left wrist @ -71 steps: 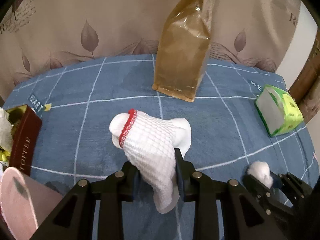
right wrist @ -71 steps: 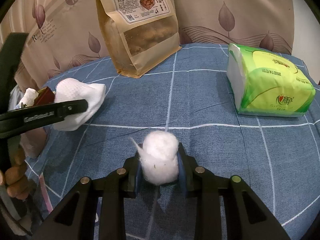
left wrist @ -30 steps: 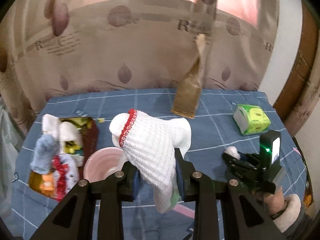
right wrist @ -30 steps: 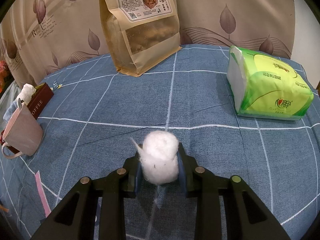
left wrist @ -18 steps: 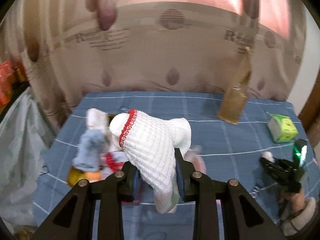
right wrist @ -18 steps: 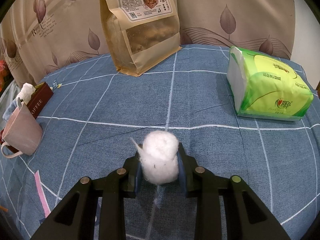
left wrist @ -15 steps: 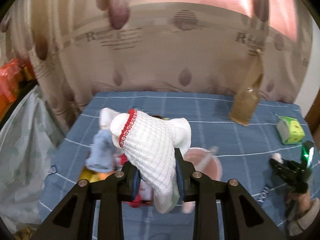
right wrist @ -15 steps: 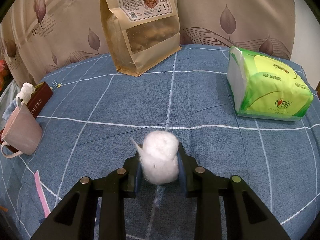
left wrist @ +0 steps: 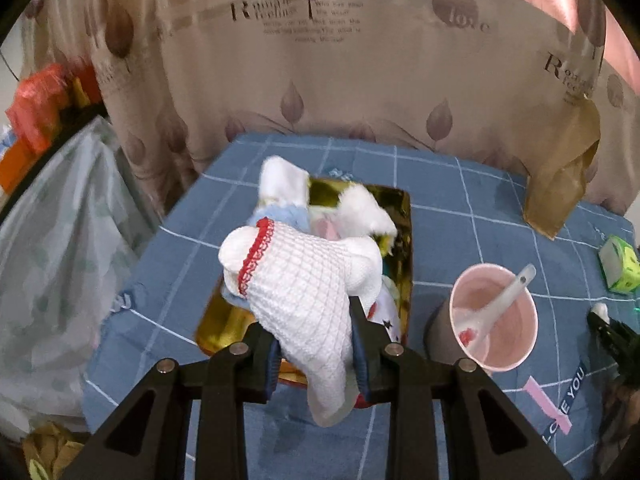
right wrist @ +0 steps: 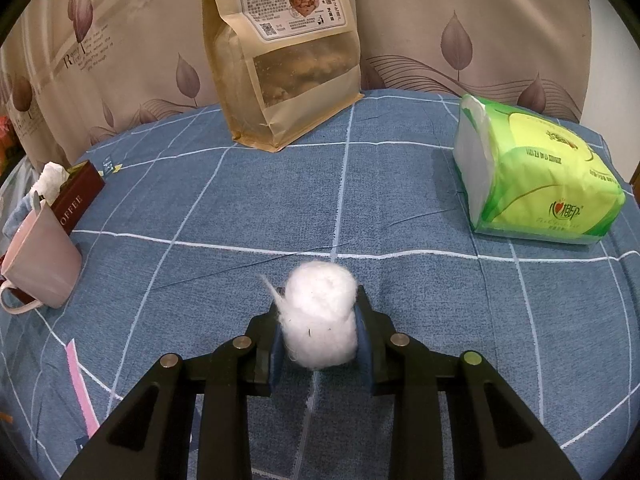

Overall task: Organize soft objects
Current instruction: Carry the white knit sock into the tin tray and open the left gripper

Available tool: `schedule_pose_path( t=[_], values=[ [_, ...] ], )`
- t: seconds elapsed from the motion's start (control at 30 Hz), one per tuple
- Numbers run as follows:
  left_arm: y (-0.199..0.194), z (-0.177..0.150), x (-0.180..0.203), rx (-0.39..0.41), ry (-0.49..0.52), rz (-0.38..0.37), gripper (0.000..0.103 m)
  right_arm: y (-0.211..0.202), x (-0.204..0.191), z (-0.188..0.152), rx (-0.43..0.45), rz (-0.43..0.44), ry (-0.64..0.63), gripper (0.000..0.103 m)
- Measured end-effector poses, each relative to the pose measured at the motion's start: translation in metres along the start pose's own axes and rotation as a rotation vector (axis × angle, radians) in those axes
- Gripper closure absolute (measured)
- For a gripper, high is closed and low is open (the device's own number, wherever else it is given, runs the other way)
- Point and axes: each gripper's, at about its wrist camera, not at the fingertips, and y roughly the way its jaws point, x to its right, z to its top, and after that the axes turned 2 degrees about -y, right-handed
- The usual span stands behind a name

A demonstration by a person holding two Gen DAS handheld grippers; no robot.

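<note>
My left gripper (left wrist: pixel 316 344) is shut on a white knitted sock (left wrist: pixel 304 280) with a red frilled cuff. The sock hangs over a gold-lined box (left wrist: pixel 400 216) that holds several soft things, among them white and light blue cloth pieces (left wrist: pixel 280 184). In the right wrist view my right gripper (right wrist: pixel 320 332) is shut on a white cotton ball (right wrist: pixel 320 312) just above the blue checked cloth (right wrist: pixel 400 220). At the right edge of the left wrist view, the right gripper (left wrist: pixel 604 320) shows with the cotton ball (left wrist: pixel 600 310) at its tip.
A pink cup (left wrist: pixel 494 320) with a white spoon (left wrist: pixel 500 304) stands right of the box. A brown paper snack bag (right wrist: pixel 284 56) stands at the back, a green tissue pack (right wrist: pixel 536 176) at the right. Curtains hang behind; a plastic bag (left wrist: pixel 52 240) lies left of the table.
The left gripper has carried the sock leftward across the table and slightly down, so it now hangs over the gold-lined box with the cup at its right. The right gripper has stayed still.
</note>
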Motion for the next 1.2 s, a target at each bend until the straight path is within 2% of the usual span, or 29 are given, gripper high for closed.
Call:
schedule_pose_path(
  t=[0.13,0.3,0.5,0.73,0.93,1.0,1.2],
  values=[
    [0.014,-0.004,0.001,-0.027,-0.008,-0.059,0.074,0.000,0.000,0.000,0.000,-0.004,-0.003,0.074],
    [0.042,0.000,-0.007,-0.054,-0.026,-0.066,0.074,0.000,0.000,0.000,0.000,-0.005,-0.003,0.074],
    [0.071,0.002,-0.016,-0.101,-0.032,-0.044,0.074,0.000,0.000,0.000,-0.001,-0.005,-0.003,0.074],
    [0.079,0.000,-0.020,-0.093,-0.005,0.005,0.074,0.001,-0.001,-0.001,-0.001,-0.005,-0.004,0.074],
    [0.075,-0.001,-0.020,-0.074,0.003,0.048,0.067,0.002,0.000,0.000,-0.002,-0.010,-0.011,0.074],
    [0.076,-0.001,-0.020,-0.069,0.008,0.067,0.060,0.001,-0.001,0.000,-0.003,-0.014,-0.015,0.074],
    [0.062,-0.003,-0.015,-0.038,0.044,0.101,0.057,0.002,-0.003,-0.001,-0.005,-0.029,-0.028,0.074]
  ],
)
